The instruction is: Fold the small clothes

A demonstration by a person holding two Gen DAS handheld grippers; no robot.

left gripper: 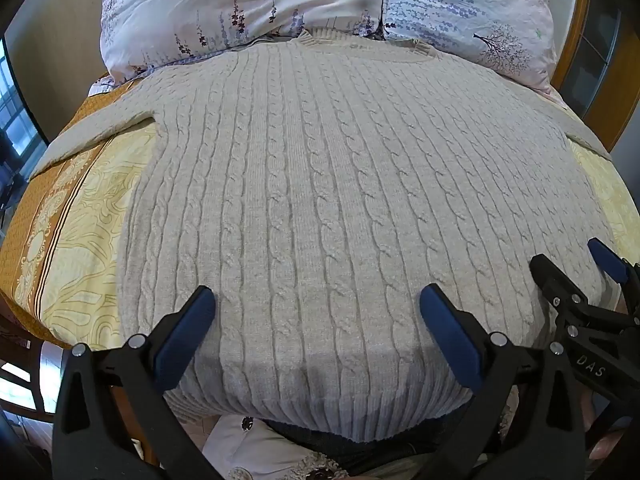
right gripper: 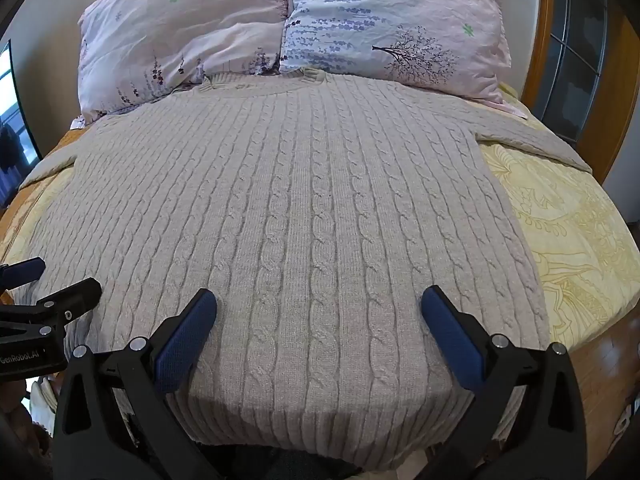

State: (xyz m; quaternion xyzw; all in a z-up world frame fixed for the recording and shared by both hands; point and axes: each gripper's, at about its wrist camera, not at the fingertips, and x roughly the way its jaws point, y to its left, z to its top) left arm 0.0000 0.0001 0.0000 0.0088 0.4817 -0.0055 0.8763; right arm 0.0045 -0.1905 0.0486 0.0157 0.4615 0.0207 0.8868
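A beige cable-knit sweater (left gripper: 320,184) lies spread flat on the bed, collar toward the pillows, sleeves out to both sides, hem hanging over the near edge. It fills the right wrist view (right gripper: 304,208) too. My left gripper (left gripper: 316,300) is open and empty, hovering over the sweater's lower left part. My right gripper (right gripper: 320,304) is open and empty over the lower right part. The right gripper (left gripper: 580,268) also shows at the right of the left wrist view, and the left gripper (right gripper: 52,280) at the left of the right wrist view.
The bed has a yellow and orange patterned cover (left gripper: 80,216), also seen on the right (right gripper: 572,240). Two floral pillows (left gripper: 248,4) (right gripper: 392,28) lie at the head, touching the collar. A wooden bed frame (right gripper: 544,40) and a glass door stand at the right.
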